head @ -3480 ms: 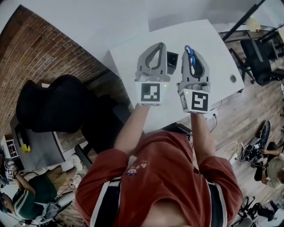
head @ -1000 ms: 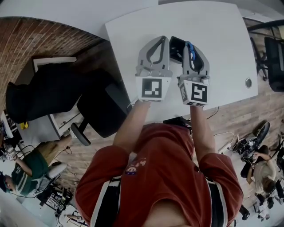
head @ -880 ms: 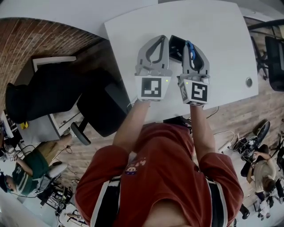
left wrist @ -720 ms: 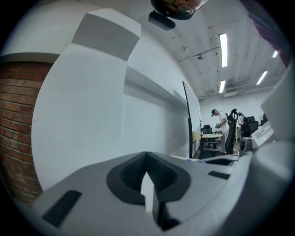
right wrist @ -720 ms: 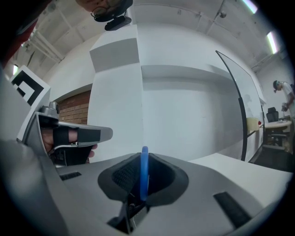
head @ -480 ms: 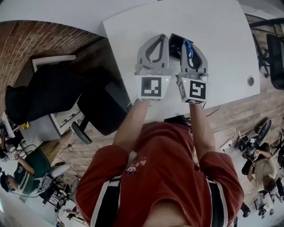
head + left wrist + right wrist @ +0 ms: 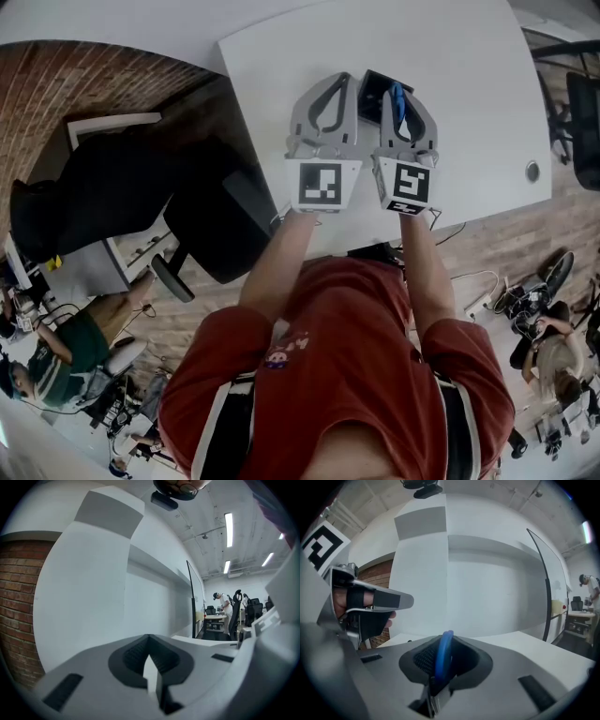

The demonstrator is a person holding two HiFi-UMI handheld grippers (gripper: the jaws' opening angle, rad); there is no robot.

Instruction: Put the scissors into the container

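From the head view, the left gripper (image 7: 337,80) and right gripper (image 7: 401,92) stand side by side above the white table (image 7: 469,103). The black container (image 7: 373,86) shows between their tips, and the blue-handled scissors (image 7: 397,98) are in the right one. In the left gripper view the jaws are pressed together on nothing (only a pale wall lies beyond). In the right gripper view the jaws are opening, with the scissors' blue loop upright between the pads and touching them.

Head view steeply down onto table (image 7: 469,94); gripper views level, toward shared wall (image 7: 93,597).
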